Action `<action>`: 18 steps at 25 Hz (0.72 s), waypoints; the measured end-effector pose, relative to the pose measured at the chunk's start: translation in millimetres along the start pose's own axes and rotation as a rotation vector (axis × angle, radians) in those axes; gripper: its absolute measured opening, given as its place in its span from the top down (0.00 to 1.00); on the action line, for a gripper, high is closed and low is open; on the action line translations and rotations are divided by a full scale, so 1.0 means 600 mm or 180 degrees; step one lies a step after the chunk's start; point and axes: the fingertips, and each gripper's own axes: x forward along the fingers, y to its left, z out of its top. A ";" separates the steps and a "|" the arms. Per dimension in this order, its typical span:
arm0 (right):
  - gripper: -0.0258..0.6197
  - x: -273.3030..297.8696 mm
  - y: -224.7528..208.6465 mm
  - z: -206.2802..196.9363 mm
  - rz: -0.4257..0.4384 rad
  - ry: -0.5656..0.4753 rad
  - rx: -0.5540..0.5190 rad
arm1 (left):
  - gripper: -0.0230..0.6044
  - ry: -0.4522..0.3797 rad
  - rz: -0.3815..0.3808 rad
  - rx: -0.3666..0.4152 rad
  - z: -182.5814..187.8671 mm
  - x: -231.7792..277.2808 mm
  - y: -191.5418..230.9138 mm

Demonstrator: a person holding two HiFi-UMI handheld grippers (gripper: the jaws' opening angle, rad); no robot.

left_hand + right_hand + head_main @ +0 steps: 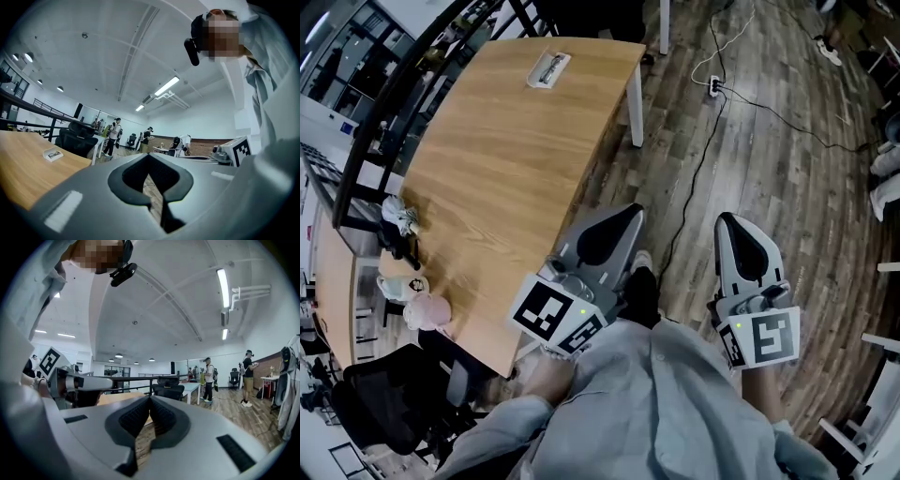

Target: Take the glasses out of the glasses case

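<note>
The glasses case (548, 69) is a small light-coloured box with something dark in it, lying near the far end of the wooden table (506, 159). In the left gripper view the case (53, 153) shows small on the tabletop at left. My left gripper (635, 214) is held close to my body off the table's near corner, its jaws together and empty. My right gripper (725, 219) hangs over the wooden floor to the right, also shut and empty. Both are far from the case. Each gripper view looks level across the room: left gripper (149, 155), right gripper (150, 397).
A black office chair (394, 403) stands at the near left. Pink and white small things (427, 309) sit by the table's left edge. A power strip (713, 86) and its cable lie on the floor right of the white table leg (635, 103). Several people stand far off.
</note>
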 end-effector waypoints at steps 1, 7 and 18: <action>0.96 0.015 -0.007 0.004 -0.0011 0.0002 -0.0014 | 0.96 0.0006 -0.0002 0.0005 0.001 0.011 0.011; 0.96 0.105 -0.057 0.021 -0.0010 0.0018 -0.0061 | 0.96 0.0029 -0.0030 0.0010 0.022 0.086 0.078; 0.96 0.239 -0.118 0.043 -0.0086 0.0006 -0.0134 | 0.96 0.0016 -0.0104 0.0056 0.057 0.185 0.187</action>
